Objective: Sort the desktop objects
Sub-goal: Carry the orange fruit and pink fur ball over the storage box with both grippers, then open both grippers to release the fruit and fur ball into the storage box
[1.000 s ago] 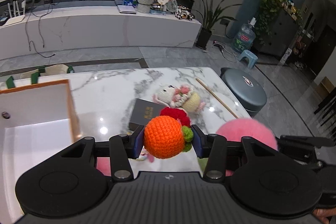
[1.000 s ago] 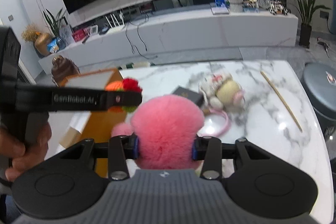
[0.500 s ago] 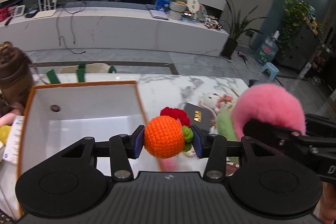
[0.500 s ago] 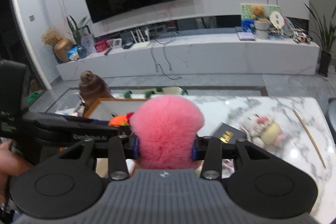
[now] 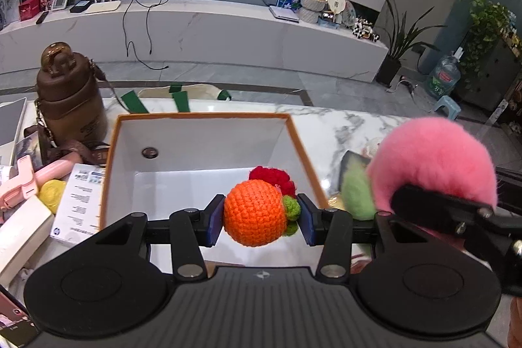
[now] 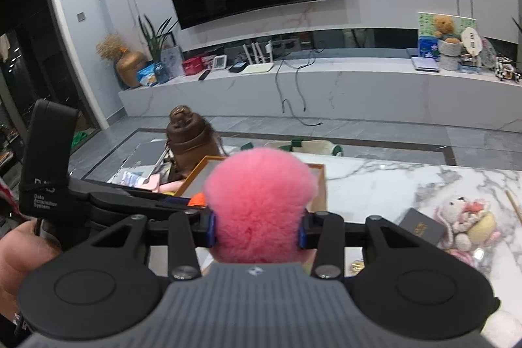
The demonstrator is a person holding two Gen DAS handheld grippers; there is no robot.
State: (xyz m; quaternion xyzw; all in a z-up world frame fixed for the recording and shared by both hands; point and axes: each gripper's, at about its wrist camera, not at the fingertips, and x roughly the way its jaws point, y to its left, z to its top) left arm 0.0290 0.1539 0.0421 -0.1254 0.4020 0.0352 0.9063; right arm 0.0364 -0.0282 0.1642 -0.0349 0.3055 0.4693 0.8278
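Note:
My left gripper is shut on an orange crocheted ball with green and red bits, held above the near right part of a white box with an orange rim. The box holds only a small dark round piece. My right gripper is shut on a fluffy pink pompom, which also shows at the right of the left wrist view as the pink pompom with a green tuft beside it. It hovers just right of the box.
A brown bottle stands left of the box, with pink items, a yellow ball and paper packs in front. On the marble table to the right lie a black booklet and a crocheted doll.
Both grippers have swung left with their loads. The box has come from the left edge to the centre of the left wrist view, and the bottle has appeared.

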